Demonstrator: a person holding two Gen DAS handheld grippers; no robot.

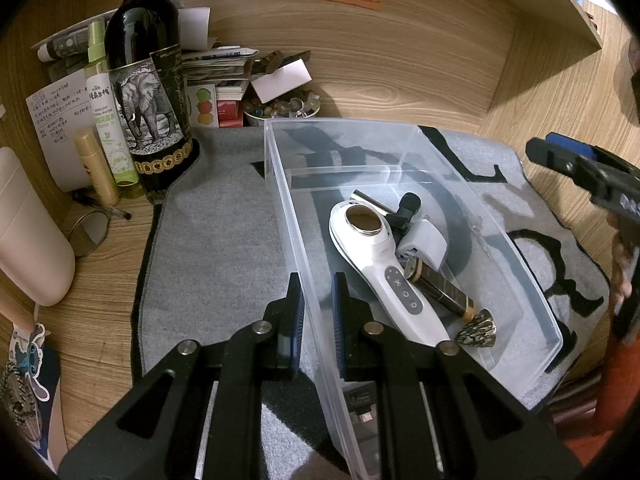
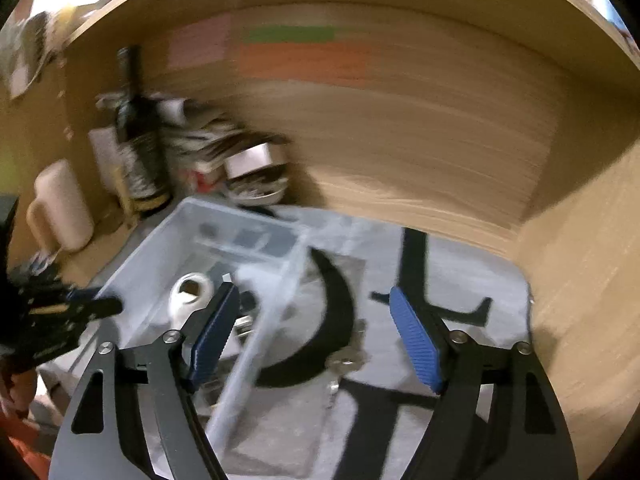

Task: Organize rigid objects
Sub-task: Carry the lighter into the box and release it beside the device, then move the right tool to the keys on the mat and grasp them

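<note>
Wood-grain bench (image 1: pixel 120 248) w/ grey mat (image 1: pixel 224 240); clear bin (image 1: pixel 532 280) sits on it, its near-left wall pinched by left tongs (image 1: pixel 316 308). Right tongs (image 2: pixel 316 332) are spread, empty. Bin judged light, stiff, slick, thin-walled — best gripped at rim.

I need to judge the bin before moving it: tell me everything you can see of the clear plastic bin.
The clear plastic bin is a transparent, rigid-looking rectangular tub with an open top and tall thin walls. It sits upright on the grey mat. Inside lie a white handheld device, a dark cylindrical item, a small white piece and a black clip. The left gripper straddles its near-left wall, one finger inside, one outside, narrowly spaced. The right gripper is open over its right wall.
</note>
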